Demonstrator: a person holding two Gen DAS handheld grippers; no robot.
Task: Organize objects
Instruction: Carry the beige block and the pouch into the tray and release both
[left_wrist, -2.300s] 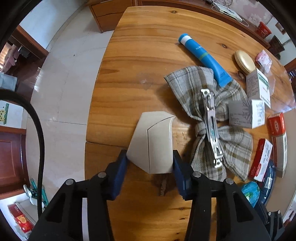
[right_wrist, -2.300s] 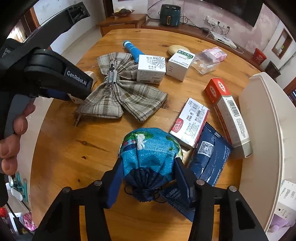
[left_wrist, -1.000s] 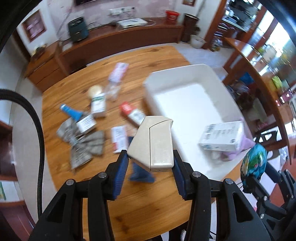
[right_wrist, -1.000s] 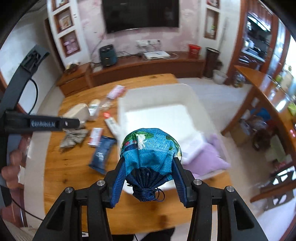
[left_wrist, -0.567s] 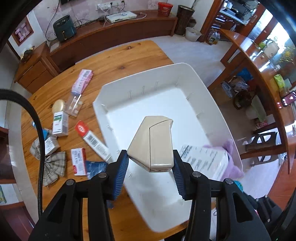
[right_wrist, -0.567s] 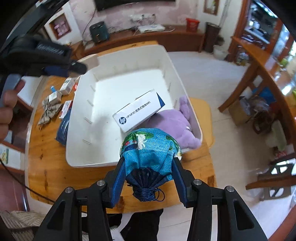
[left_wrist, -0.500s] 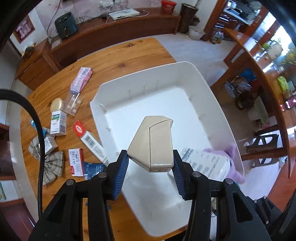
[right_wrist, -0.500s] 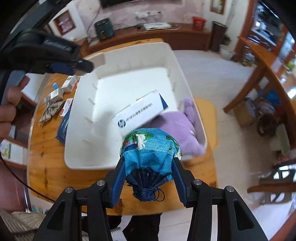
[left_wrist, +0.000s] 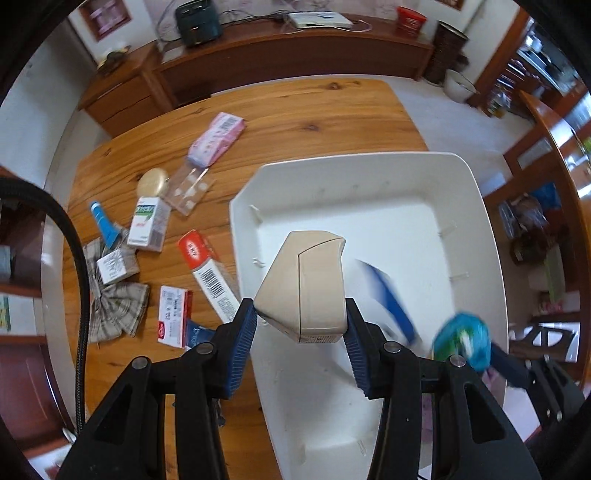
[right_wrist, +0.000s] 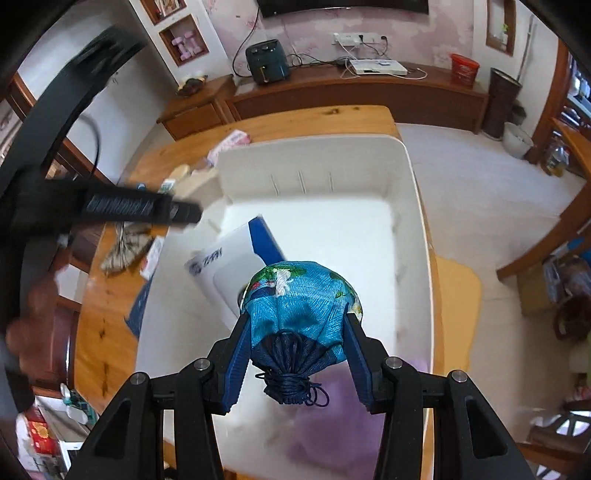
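Beige plastic is what you are pinching in your left gripper, a cream case held above the white bin on the wooden table. Your right gripper is squeezing the blue patterned pouch over the same bin, above a white-and-blue box and something purple lying inside

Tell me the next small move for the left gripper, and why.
Probably lower the left gripper toward the bare floor of the white bin before it opens. Its fingers are clamped on the beige case, which hangs above the bin's interior, not over the table. The white and blue box lies to its right, so the near left part looks free.
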